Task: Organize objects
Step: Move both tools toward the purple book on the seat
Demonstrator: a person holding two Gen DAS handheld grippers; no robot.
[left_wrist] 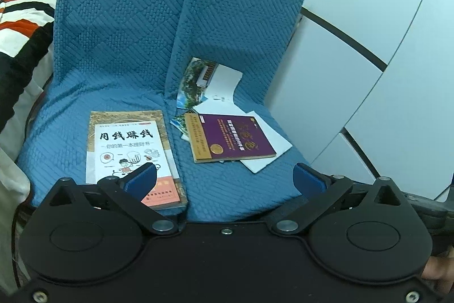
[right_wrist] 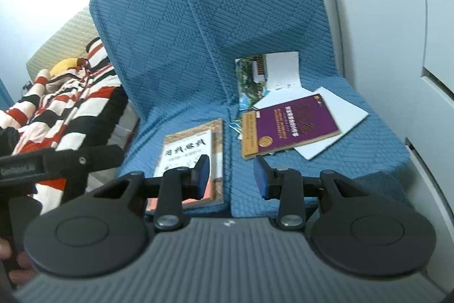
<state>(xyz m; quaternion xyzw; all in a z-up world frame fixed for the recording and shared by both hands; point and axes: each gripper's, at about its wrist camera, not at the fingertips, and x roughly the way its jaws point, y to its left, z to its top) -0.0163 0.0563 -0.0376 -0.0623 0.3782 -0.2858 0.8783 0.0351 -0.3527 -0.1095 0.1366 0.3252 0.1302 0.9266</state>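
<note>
A tan-and-white book (left_wrist: pixel 130 144) (right_wrist: pixel 193 155) lies flat on the left seat of a blue quilted sofa (left_wrist: pixel 119 33) (right_wrist: pixel 184 47). On the right seat a purple book (left_wrist: pixel 229 138) (right_wrist: pixel 289 127) rests askew on a white sheet (left_wrist: pixel 272 144) (right_wrist: pixel 340 115). Behind them, a photo booklet (left_wrist: pixel 204 81) (right_wrist: pixel 261 75) leans against the backrest. My left gripper (left_wrist: pixel 224 178) hovers over the seat's front edge, open wide and holding nothing; its left pad overlaps the tan book's corner in the picture. My right gripper (right_wrist: pixel 231 175) hangs between the two books, open with a narrower, vacant gap.
A red, black and white striped blanket (left_wrist: pixel 25 4) (right_wrist: pixel 65 104) lies left of the sofa. White cabinet panels (left_wrist: pixel 369 47) (right_wrist: pixel 397 19) stand close on the right. The left tool's black body (right_wrist: pixel 56 161) juts in at the left of the right wrist view.
</note>
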